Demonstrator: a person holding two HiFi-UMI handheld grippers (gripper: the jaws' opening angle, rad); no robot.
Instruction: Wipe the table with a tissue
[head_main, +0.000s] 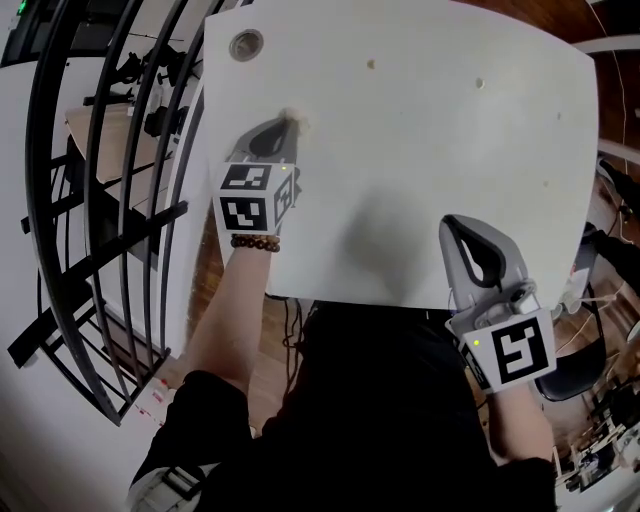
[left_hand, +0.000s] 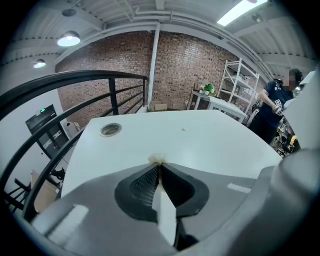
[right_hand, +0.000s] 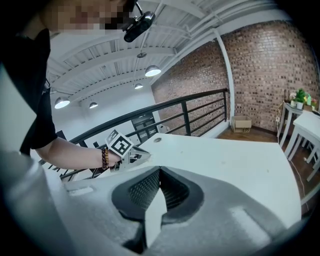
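Note:
A white table (head_main: 420, 150) fills the head view. My left gripper (head_main: 290, 125) rests on its left part, shut on a small crumpled tissue (head_main: 297, 122) that pokes out at the tips. In the left gripper view the tissue (left_hand: 159, 159) shows as a pale wad pinched between the closed jaws of the left gripper (left_hand: 159, 163), against the tabletop (left_hand: 200, 145). My right gripper (head_main: 450, 222) sits at the table's near edge on the right, shut with nothing in it. The right gripper (right_hand: 159, 170) looks across the table toward the left gripper (right_hand: 131, 154). Small crumbs (head_main: 371, 64) dot the far side.
A round cable grommet (head_main: 246, 44) sits in the far left corner of the table. A black railing (head_main: 110, 200) runs along the table's left side. A person (left_hand: 272, 107) stands far off by shelves (left_hand: 240, 82). A chair (head_main: 585, 365) stands at the right.

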